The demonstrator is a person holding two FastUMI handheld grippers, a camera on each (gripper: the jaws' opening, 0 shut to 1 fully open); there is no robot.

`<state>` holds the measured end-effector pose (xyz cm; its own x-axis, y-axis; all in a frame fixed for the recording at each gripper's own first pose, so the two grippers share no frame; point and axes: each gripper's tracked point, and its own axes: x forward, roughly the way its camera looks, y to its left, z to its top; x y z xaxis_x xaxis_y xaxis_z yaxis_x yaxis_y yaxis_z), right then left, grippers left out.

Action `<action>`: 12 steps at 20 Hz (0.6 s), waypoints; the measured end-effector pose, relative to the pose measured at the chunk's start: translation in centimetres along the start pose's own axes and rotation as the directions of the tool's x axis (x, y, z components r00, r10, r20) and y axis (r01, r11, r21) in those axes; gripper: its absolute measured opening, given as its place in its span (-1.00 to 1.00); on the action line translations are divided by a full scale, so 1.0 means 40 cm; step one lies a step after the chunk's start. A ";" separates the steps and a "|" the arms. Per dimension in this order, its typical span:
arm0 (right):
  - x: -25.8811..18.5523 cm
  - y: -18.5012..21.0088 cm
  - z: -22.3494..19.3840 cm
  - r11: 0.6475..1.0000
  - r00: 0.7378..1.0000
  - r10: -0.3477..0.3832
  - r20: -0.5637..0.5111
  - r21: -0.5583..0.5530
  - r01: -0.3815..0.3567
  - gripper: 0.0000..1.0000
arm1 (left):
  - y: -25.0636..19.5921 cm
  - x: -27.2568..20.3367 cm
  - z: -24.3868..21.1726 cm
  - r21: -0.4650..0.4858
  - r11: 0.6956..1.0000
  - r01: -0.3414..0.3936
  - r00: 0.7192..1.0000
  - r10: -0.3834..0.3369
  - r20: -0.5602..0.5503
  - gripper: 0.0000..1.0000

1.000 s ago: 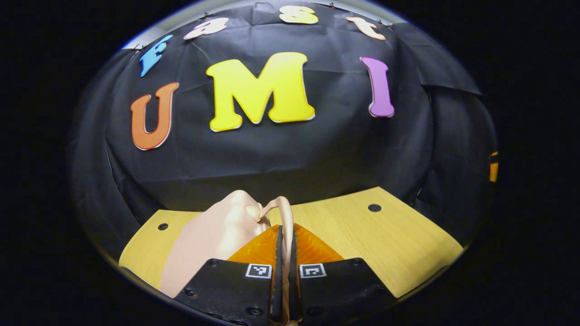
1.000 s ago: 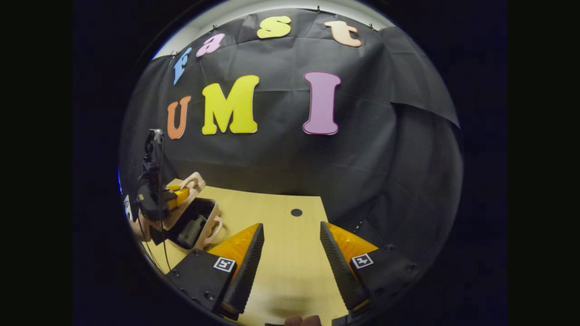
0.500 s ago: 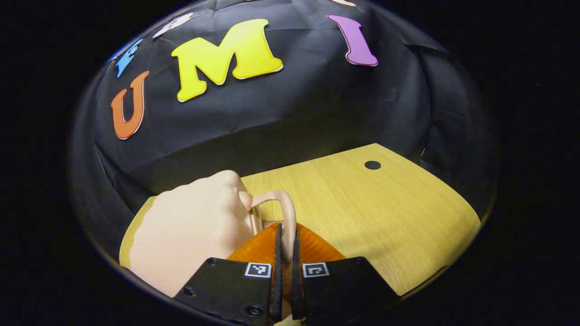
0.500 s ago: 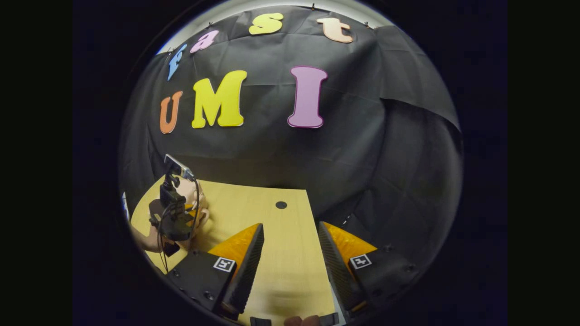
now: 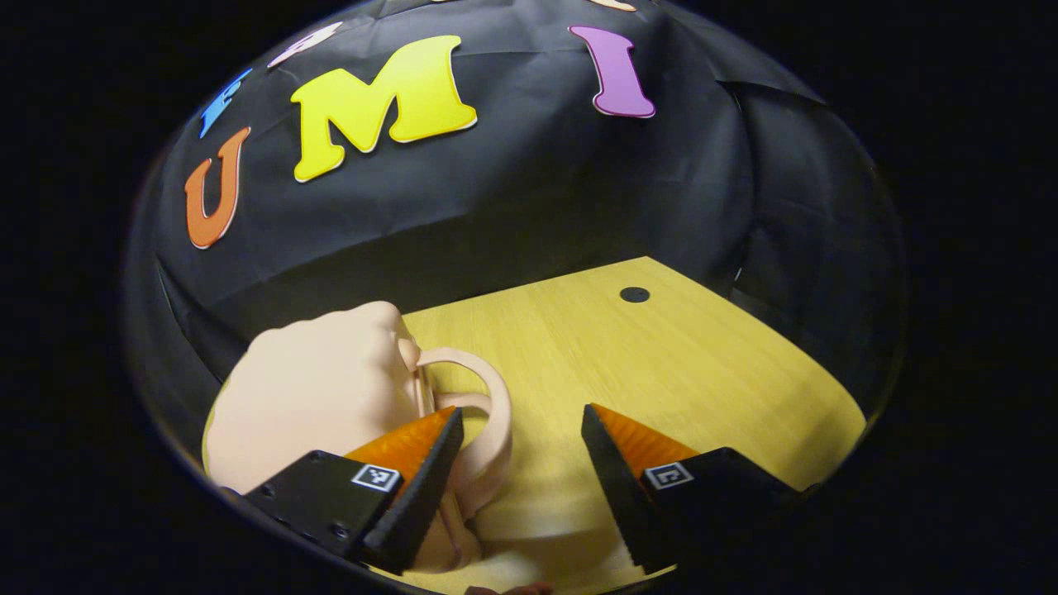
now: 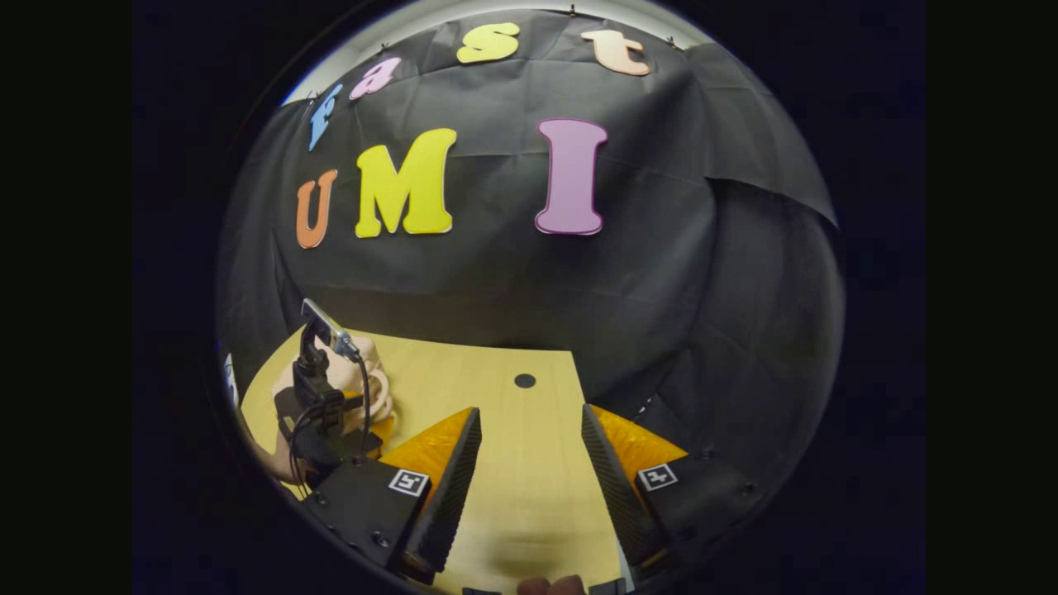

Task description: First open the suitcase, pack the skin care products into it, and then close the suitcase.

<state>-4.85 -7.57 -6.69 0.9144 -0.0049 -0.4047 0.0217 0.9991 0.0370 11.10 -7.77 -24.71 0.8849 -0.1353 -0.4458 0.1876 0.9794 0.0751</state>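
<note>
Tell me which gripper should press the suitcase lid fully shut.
Left. The left gripper is open right beside the suitcase, with its handle next to one finger. The right gripper is open over bare table, well away from the suitcase.

Closed suitcase (image 5: pixel 322 397) blocks left, bare table (image 5: pixel 661 364) rightward

The suitcase (image 5: pixel 322 388) is a small, pale pink hard-shell case lying closed on the wooden table (image 5: pixel 661 364), its rounded lid uppermost. Its looped carry handle (image 5: pixel 483 405) — the same pink — arcs out from the side that faces the table's open middle. In the right gripper view the suitcase (image 6: pixel 364 388) sits near the table's left edge.
</note>
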 end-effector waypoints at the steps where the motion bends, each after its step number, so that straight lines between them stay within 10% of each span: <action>1: 0.011 0.025 0.013 1.000 1.000 0.019 0.015 0.007 -0.019 0.47 | -0.010 -0.032 0.020 -0.029 0.999 0.025 1.000 -0.025 0.018 0.98; 6: 0.033 0.169 0.103 0.994 0.988 0.107 0.113 0.026 -0.110 0.47 | 0.105 -0.259 0.232 -0.124 0.989 -0.082 0.971 0.108 0.215 0.92; 12: -0.032 0.277 0.255 0.991 0.940 0.132 0.316 -0.022 -0.131 0.46 | 0.252 -0.474 0.447 -0.185 0.954 -0.235 0.847 0.295 0.443 0.92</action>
<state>-1.63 3.07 3.57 0.9898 0.1134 -0.0864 -0.1076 0.9918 0.0695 3.82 1.97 0.45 0.9934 0.1077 0.0399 -0.1083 0.9941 0.0115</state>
